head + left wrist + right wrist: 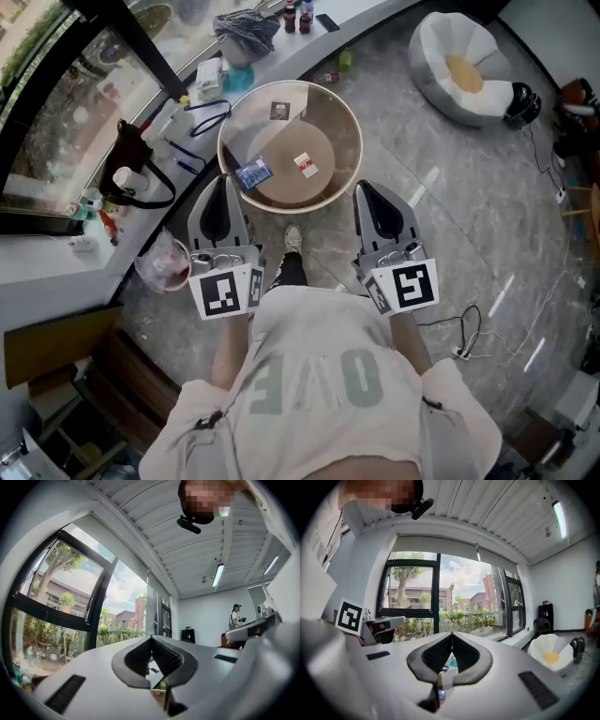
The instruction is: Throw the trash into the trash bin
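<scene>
Left tool (224,187) and right tool (367,192) are both pinched shut, empty. Blue wrapper (253,173) lies on the round bench (349,122) at roughly 1 o'clock from the left tool, clearly nearer it; probably trash.

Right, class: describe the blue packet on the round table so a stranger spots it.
Find the round table ahead of the person. On its brown centre lie two small items: the blue packet is the left one, the white-and-red packet the other.
</scene>
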{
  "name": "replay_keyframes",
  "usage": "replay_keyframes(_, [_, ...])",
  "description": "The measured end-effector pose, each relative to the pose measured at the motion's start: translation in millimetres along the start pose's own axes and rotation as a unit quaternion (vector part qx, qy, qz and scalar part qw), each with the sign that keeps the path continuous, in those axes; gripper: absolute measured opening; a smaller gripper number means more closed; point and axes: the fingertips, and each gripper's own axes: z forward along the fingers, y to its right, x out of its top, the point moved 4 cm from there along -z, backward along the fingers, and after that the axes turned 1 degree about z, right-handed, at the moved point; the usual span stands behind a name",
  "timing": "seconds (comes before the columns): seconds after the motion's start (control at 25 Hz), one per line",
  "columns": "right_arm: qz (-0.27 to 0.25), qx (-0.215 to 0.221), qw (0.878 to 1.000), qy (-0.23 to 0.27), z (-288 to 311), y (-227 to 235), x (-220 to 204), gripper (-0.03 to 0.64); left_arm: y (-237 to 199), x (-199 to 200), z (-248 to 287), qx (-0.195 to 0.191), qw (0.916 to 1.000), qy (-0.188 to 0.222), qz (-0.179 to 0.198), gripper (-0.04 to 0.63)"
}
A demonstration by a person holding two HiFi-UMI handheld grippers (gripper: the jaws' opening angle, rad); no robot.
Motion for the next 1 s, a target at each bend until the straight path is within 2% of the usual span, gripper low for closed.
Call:
replay_keyframes(0.16, [0.005, -0.018, 1.000, 0.017, 74, 20, 20, 0.014, -32, 5, 69, -0.010, 0.9998, 0.012, 0.014, 0.011])
replay_keyframes(0.28, [0.001, -0.016, 1.000, 0.014, 118, 30, 23, 0.014, -51, 6, 109, -0.011, 0.9997, 0.020, 0.006, 0.011])
replay_keyframes(0.48, [0.004, -0.015, 1.000, -0.002, 169, 40, 19, 0.014, -73, 7, 151, -0.004, 0.9995, 0.030, -0.003, 0.011])
replay_keyframes(0.64, [0.013, -0.006, 1.000, -0.016, 187, 52, 15, 0.014, -72, -1, 167, 0.004, 0.9999, 0.016, -0.005, 0.011])
replay_keyframes(0.88, [0.038, 0.028, 0.998, -0.041, 209, 65, -2, 0.014, -65, -21, 171, 0.028, 0.9995, -0.016, 0.003, 0.011])
replay_keyframes(1.0, [0.045, 0.080, 0.995, -0.040, 216, 61, -9, 0.014, -61, -31, 169, 0.039, 0.9988, -0.030, 0.006, 0.011])
